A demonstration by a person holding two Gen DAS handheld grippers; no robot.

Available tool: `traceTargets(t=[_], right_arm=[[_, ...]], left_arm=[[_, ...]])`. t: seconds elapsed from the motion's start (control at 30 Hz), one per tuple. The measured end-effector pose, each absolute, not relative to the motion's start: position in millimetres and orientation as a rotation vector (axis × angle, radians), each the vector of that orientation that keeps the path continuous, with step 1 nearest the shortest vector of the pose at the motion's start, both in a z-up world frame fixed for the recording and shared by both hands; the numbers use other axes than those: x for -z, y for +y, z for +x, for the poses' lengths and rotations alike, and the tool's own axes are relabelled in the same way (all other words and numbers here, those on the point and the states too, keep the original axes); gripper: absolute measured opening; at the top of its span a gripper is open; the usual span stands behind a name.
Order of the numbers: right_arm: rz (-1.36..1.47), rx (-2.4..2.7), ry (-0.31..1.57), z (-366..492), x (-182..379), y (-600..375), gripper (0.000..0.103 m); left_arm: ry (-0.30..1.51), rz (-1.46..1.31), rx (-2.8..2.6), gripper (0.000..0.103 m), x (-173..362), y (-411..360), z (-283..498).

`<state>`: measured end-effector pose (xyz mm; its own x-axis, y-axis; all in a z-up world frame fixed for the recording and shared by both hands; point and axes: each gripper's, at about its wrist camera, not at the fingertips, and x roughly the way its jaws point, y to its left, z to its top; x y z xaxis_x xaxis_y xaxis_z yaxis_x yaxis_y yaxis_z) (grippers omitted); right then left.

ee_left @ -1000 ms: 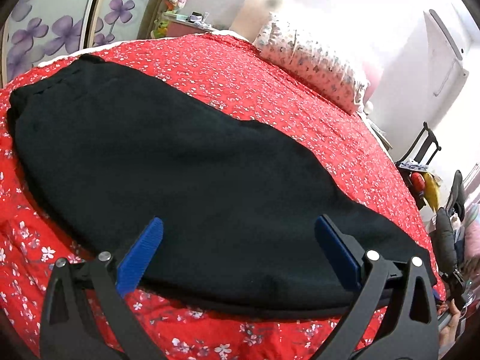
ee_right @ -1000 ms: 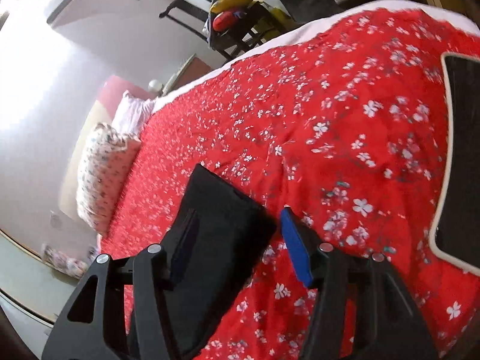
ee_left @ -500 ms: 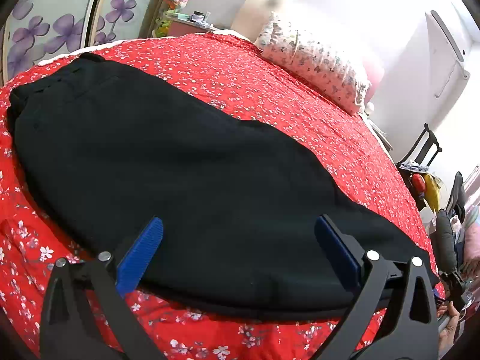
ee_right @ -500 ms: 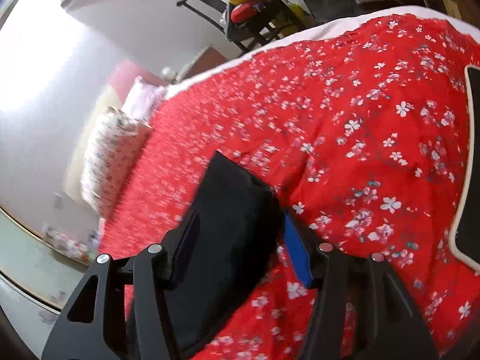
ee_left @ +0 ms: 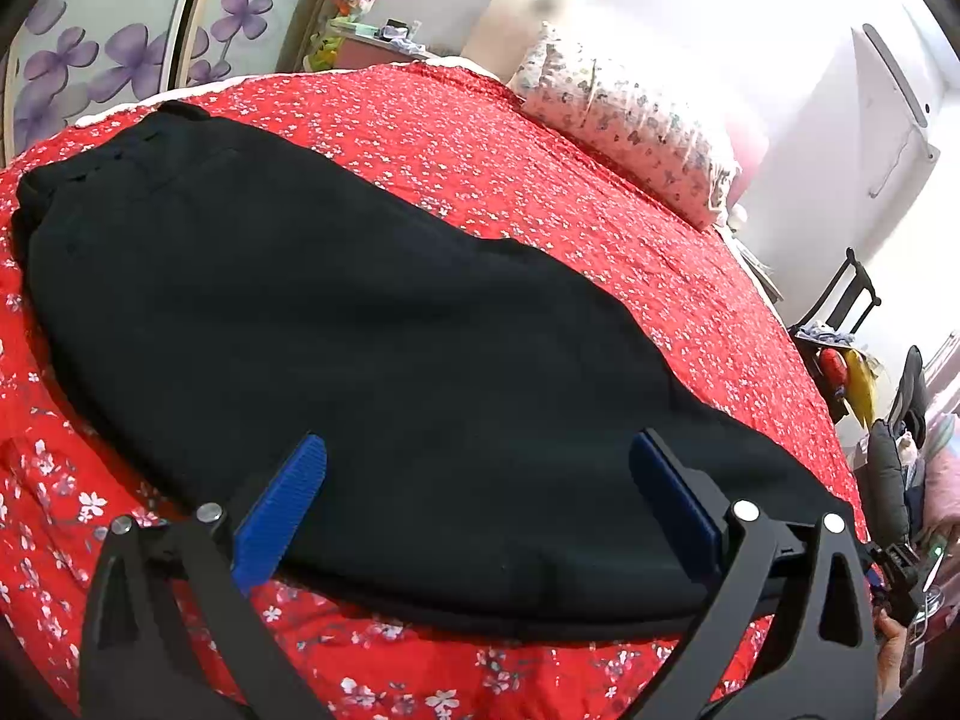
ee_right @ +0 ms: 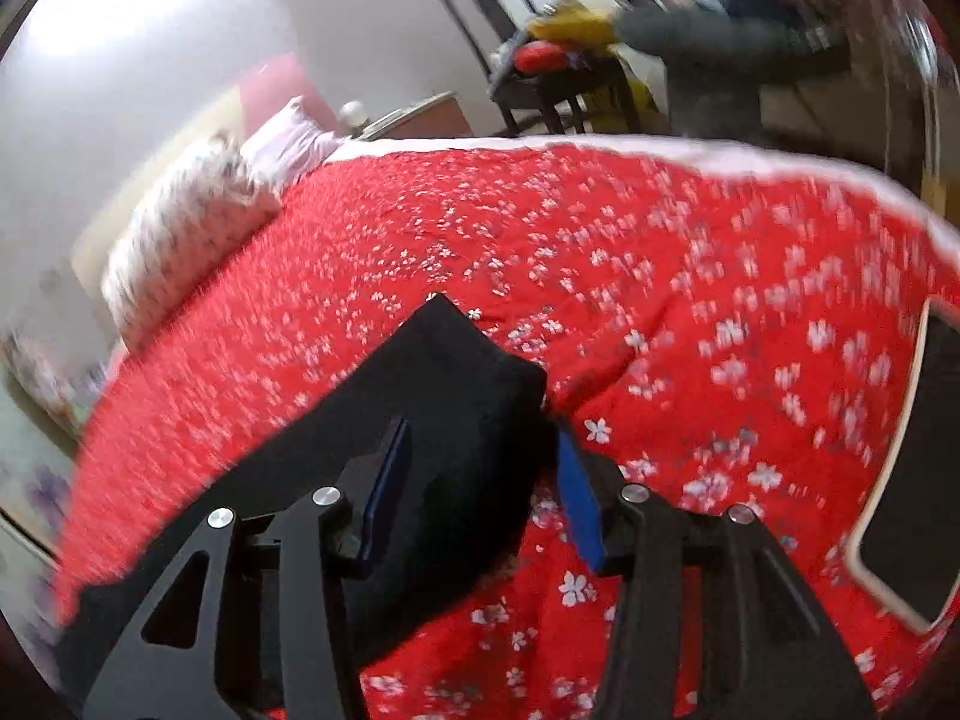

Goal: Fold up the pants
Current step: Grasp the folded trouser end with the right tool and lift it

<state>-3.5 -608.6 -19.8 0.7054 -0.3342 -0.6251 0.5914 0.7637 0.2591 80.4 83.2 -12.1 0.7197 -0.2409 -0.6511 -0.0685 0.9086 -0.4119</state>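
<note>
My left tool (ee_left: 477, 480) has its blue pads spread wide apart, with nothing between them; it hovers low over the near long edge of the black pants (ee_left: 336, 324). My right tool (ee_right: 483, 468) is also parted, though less widely, and the hem end of the pants (ee_right: 444, 396) sits in the gap between its pads. The right pad looks to be at the cloth's edge; motion blur keeps me from saying whether either pad presses it.

The pants lie flat and lengthwise on the bed (ee_left: 600, 228), which wears a red cover with small white flowers. In my left view the waistband end is at the far left, close to the bed's left edge, and the legs taper toward the right end. In the right view the hem corner lifts slightly off the cover.

A floral pillow (ee_left: 630, 126) rests at the head of the bed. A dark, pale-rimmed slab (ee_right: 918, 468) lies at the bed's right edge. Beyond the bed stands a black chair (ee_right: 540, 78) piled with red and yellow items.
</note>
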Motion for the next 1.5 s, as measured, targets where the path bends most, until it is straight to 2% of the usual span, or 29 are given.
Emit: traceTargets(t=[0.07, 0.17, 0.4, 0.53, 0.6, 0.77, 0.87, 0.9, 0.97, 1.2, 1.4, 1.5], right_arm=[[0.285, 0.509, 0.602, 5.6, 13.3, -583.6, 0.045], [0.188, 0.503, 0.638, 17.8, 15.8, -567.5, 0.045], [0.577, 0.537, 0.601, -7.1, 30.1, -612.9, 0.045], [1.052, 0.472, 0.482, -39.6, 59.7, -651.1, 0.045], [1.119, 0.455, 0.453, -46.9, 61.9, -654.6, 0.042], [1.068, 0.452, 0.474, -36.9, 63.0, -650.0, 0.042], [1.110, 0.471, 0.437, -38.2, 69.8, -653.8, 0.036], [1.123, 0.483, 0.426, -40.6, 71.4, -655.8, 0.025], [1.140, 0.490, 0.413, -44.1, 73.6, -656.2, 0.018], [0.911, 0.452, 0.317, -31.3, 24.0, -618.6, 0.016], [0.608, 0.228, 0.279, 5.6, -34.0, -535.7, 0.016], [0.556, 0.094, 0.294, 26.3, -51.8, -490.3, 0.016]], left_arm=[[0.768, -0.434, 0.099, 0.101, 12.1, 83.9, 80.6], [0.768, -0.438, 0.098, 0.101, 12.9, 84.2, 80.5], [0.770, -0.440, 0.103, 0.101, 13.0, 84.5, 81.4], [0.770, -0.446, 0.099, 0.101, 14.1, 85.6, 81.1], [0.771, -0.441, 0.098, 0.101, 14.4, 84.9, 80.9], [0.772, -0.433, 0.092, 0.101, 14.6, 83.1, 81.1], [0.773, -0.429, 0.091, 0.101, 14.4, 82.1, 81.1], [0.773, -0.429, 0.092, 0.101, 14.4, 82.0, 81.1], [0.771, -0.435, 0.100, 0.101, 13.9, 82.9, 81.3], [0.753, -0.515, 0.127, 0.101, 12.2, 93.3, 77.7], [0.729, -0.515, 0.142, 0.101, 6.9, 98.5, 72.3], [0.698, -0.527, 0.148, 0.101, 0.8, 104.2, 68.2]])
